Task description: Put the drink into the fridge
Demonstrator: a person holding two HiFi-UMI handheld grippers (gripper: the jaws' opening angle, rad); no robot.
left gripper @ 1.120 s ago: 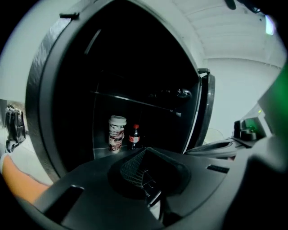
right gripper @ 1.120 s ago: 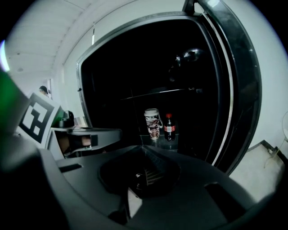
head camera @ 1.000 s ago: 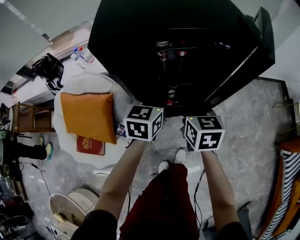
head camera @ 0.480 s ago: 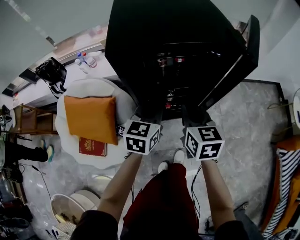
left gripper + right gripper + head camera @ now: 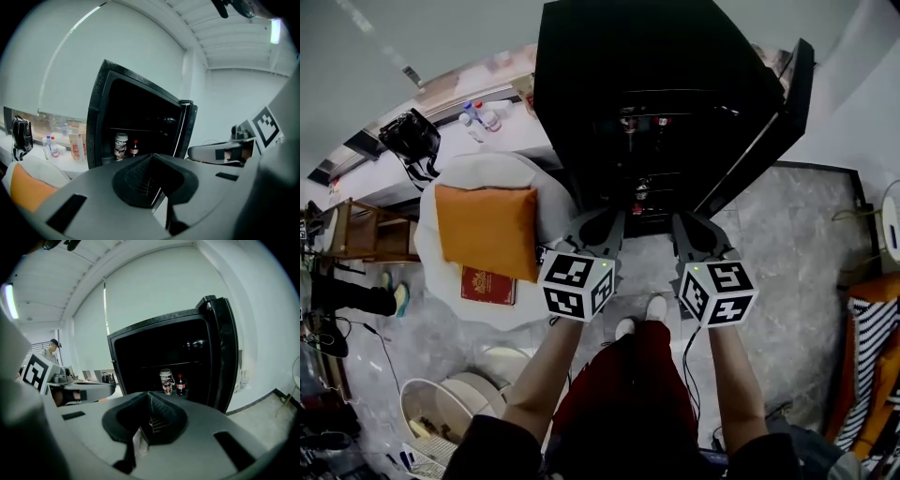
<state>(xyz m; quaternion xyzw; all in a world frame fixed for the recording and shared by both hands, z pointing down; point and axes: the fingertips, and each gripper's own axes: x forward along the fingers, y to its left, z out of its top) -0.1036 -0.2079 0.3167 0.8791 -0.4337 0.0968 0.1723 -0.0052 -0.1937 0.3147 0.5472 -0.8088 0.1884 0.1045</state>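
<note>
Drinks number two: a white patterned cup [image 5: 166, 380] and a small dark bottle [image 5: 181, 385] with a red cap and red label. They stand side by side, bottle to the right of the cup, on one shelf [image 5: 187, 364] of the black fridge [image 5: 675, 56]. Its single door [image 5: 769, 122] is swung wide open. The print on cup and label is too small to read.

Two tongs are held level with each other in front of the fridge, well short of it. The left tongs [image 5: 598, 225] are clenched with nothing between the jaws. The right tongs [image 5: 694, 230] are clenched too, and empty. Each carries one cube of black-and-white square markers.

Left of the fridge, one white chair [image 5: 487, 173] holds one orange cushion [image 5: 486, 230] and one red box [image 5: 487, 284] with gold print that cannot be made out. On the worktop [image 5: 441, 155] behind it stand two small clear bottles [image 5: 483, 114], one blue-capped and one red-capped. One carton [image 5: 77, 145] with unreadable red lettering stands there too, along with one black bag [image 5: 411, 136].
</note>
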